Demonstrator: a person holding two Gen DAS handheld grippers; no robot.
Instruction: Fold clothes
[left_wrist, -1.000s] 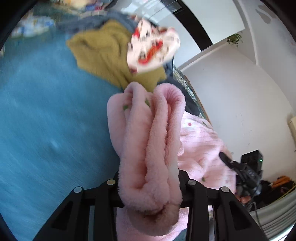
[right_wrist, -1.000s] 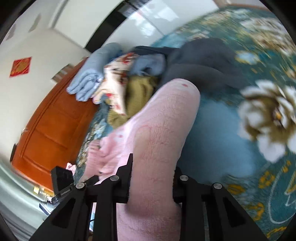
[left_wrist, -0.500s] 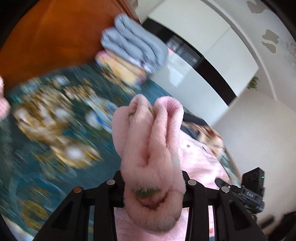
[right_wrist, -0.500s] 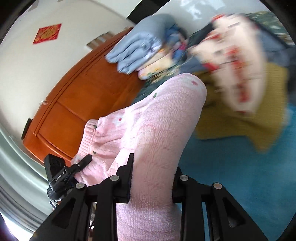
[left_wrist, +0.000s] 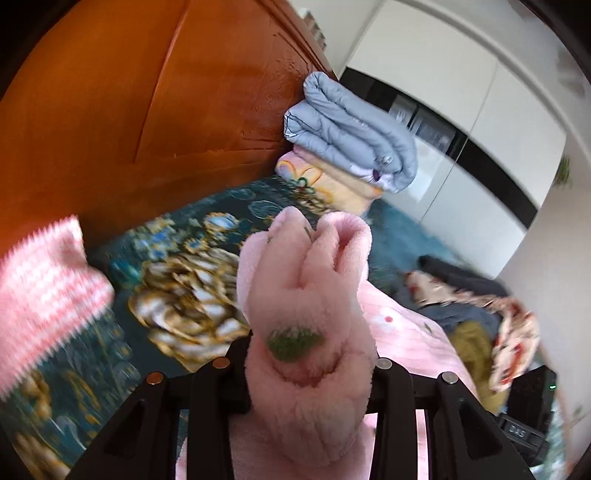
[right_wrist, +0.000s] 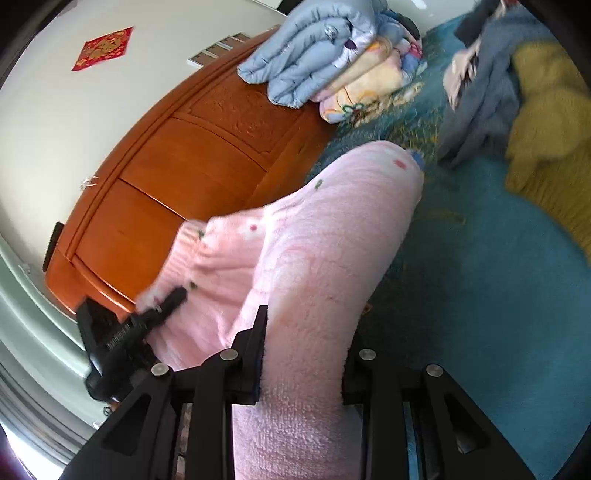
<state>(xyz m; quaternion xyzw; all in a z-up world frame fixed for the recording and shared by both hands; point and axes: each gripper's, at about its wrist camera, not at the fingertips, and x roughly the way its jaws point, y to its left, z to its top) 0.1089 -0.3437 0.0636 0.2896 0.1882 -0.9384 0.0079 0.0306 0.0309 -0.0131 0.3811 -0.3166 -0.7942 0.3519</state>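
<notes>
Both grippers' fingers clamp the pink garment; only the left view shows its bunched folds.

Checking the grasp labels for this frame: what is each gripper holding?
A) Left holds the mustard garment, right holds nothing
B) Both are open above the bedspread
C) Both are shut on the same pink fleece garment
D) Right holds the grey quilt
C: the left gripper pinches a bunched fold of the pink fleece garment, and the right gripper clamps another part of the same fabric, which stretches across to the left gripper.
</notes>
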